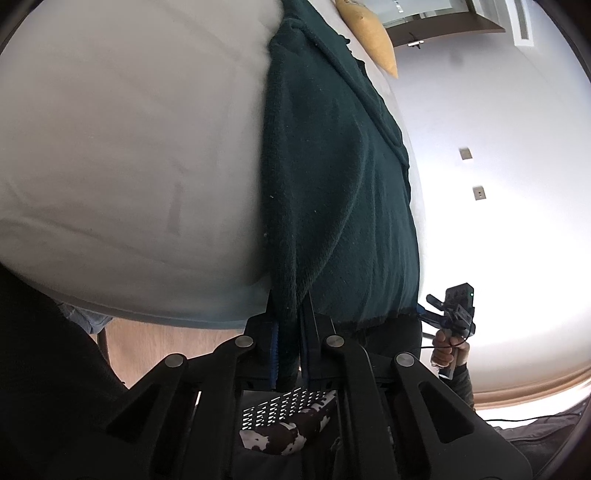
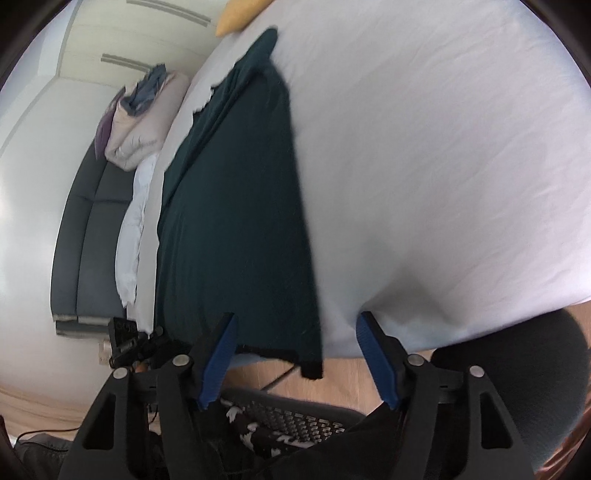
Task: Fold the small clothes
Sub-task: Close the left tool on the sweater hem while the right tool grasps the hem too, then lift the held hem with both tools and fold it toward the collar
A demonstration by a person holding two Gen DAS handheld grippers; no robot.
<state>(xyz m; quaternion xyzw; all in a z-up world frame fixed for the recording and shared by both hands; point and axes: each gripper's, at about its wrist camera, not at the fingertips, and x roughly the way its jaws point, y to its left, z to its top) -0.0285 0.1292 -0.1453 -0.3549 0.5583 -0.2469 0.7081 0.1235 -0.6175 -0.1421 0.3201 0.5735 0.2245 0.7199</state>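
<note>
A dark green garment point(image 1: 332, 177) lies stretched along the white bed point(image 1: 129, 147), its near hem hanging over the bed's edge. My left gripper point(image 1: 291, 332) is shut on the garment's near corner, fabric pinched between its blue pads. In the right wrist view the same garment point(image 2: 236, 206) lies on the bed point(image 2: 443, 166). My right gripper point(image 2: 297, 350) is open, its blue fingers point(image 2: 218, 362) on either side of the garment's near hem corner, not holding it. The right gripper also shows in the left wrist view point(image 1: 452, 314), at the garment's far hem corner.
A yellow pillow point(image 1: 373, 33) lies at the bed's far end. A grey sofa point(image 2: 85, 229) with folded bedding point(image 2: 144, 118) stands left of the bed. A mesh basket with patterned cloth point(image 2: 280, 424) sits below the grippers on the wooden floor point(image 2: 343, 380).
</note>
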